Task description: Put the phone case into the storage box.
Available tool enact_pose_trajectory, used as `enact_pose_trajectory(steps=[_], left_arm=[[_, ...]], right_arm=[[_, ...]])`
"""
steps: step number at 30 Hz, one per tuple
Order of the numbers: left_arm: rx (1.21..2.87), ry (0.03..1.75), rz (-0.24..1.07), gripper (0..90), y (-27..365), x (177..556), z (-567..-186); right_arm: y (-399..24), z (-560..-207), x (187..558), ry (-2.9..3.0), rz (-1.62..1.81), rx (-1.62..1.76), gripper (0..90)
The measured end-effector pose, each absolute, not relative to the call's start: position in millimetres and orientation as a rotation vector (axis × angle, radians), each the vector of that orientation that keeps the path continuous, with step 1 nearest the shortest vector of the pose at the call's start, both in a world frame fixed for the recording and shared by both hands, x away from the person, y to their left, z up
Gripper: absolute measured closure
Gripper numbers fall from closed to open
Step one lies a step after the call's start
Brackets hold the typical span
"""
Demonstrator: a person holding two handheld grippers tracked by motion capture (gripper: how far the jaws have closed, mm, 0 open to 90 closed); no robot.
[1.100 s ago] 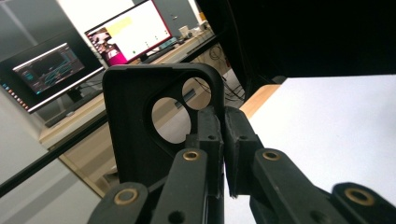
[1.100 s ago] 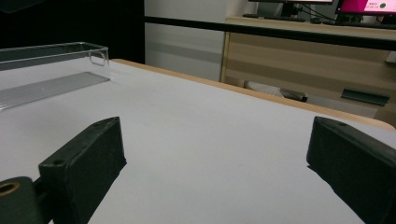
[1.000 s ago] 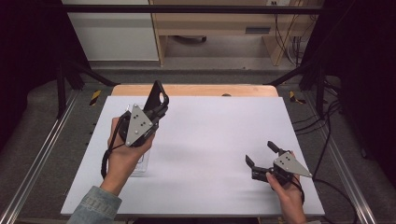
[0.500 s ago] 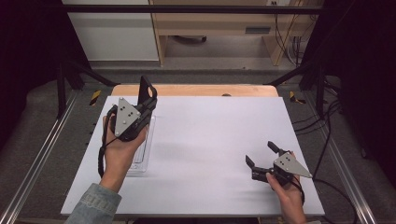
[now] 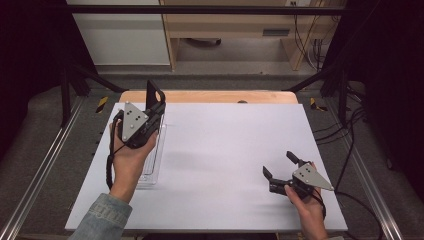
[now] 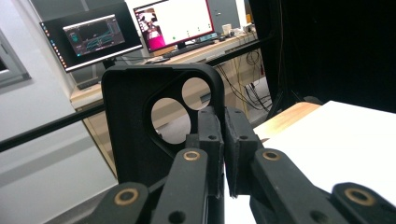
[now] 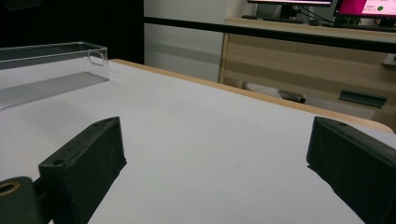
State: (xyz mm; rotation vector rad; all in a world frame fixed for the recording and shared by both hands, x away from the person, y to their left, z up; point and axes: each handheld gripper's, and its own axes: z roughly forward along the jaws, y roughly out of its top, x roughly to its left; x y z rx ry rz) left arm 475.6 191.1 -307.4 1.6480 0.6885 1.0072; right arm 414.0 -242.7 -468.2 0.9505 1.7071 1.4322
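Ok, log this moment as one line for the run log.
left gripper: shut on black phone case, raised above clear tray | right gripper: open, low over table

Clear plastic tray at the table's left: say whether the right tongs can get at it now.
Probably yes: the right tongs are open, with bare white tabletop between them and the clear plastic tray.

White-topped table [image 5: 225, 150]; clear plastic tray [image 5: 150, 172] lies near its left edge.
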Motion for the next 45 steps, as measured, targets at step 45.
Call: enact_pose_trajectory(steps=[45], left_arm=[[1.520,0.994,0.979,86.3,223.8,515.9,-307.4]], right_arm=[[-233.7,-470.7,413.0,1.738,1.386,0.918,5.0]])
